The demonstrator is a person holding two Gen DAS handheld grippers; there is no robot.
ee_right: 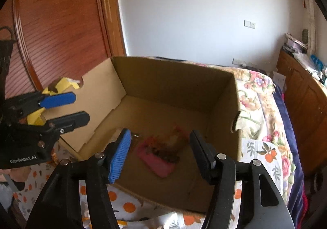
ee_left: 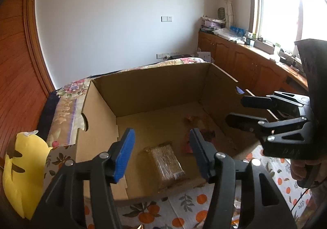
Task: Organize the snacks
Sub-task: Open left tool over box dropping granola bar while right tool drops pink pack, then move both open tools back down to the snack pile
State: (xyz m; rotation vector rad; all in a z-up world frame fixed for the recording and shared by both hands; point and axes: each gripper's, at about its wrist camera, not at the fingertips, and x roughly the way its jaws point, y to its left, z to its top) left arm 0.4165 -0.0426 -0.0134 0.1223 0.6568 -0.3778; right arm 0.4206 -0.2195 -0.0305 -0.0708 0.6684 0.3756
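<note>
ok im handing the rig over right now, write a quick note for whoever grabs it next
Left gripper: open, nothing between the jaws, over the near edge of the cardboard box.
Right gripper: open, holding nothing, over the same box.
In the box: a brown clear-wrapped snack pack lying flat near the front, and a pink snack packet beside it on the box floor, with some reddish wrappers behind it, too blurred to name.
Done: at least these two snacks are in the box.
Left: neither view shows more loose snacks clearly; check the orange-print cloth around the box before the next pick.
</note>
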